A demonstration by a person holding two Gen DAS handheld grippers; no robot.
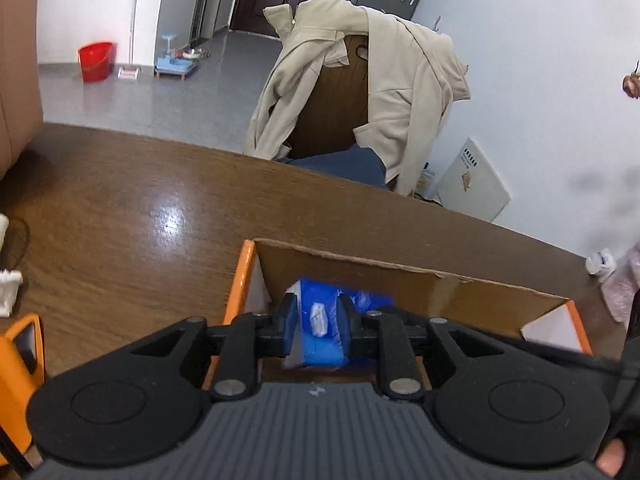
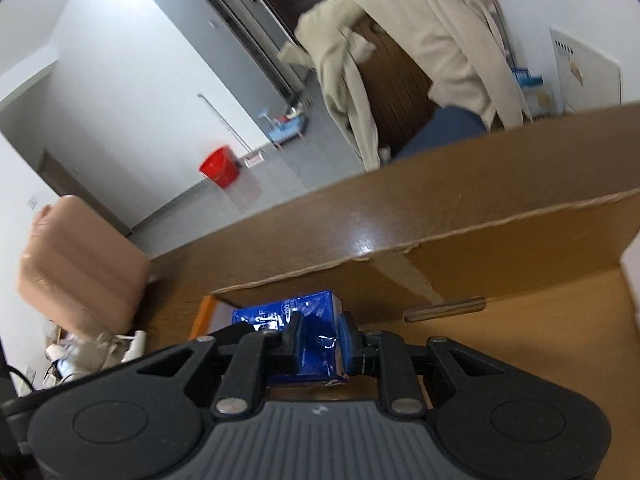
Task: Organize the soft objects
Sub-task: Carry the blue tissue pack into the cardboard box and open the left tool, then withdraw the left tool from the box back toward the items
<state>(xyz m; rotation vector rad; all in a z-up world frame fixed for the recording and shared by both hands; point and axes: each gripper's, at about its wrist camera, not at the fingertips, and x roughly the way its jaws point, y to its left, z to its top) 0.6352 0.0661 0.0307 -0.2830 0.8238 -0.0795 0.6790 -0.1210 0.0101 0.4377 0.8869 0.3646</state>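
My left gripper (image 1: 318, 322) is shut on a light blue tissue pack (image 1: 320, 336) and holds it over the open cardboard box (image 1: 400, 276) with orange edges, near its left end. My right gripper (image 2: 318, 340) is shut on a dark blue tissue pack (image 2: 316, 360) and holds it inside the same box (image 2: 480, 256), near its left wall. Whether either pack touches the box floor is hidden by the grippers.
The box stands on a brown wooden table (image 1: 140, 208). A chair draped with a beige jacket (image 1: 360, 80) stands behind the table. A pink fluffy item (image 1: 624, 280) lies at the table's right, white items (image 1: 8, 284) at its left. A tan cushion (image 2: 76, 256) is to the left.
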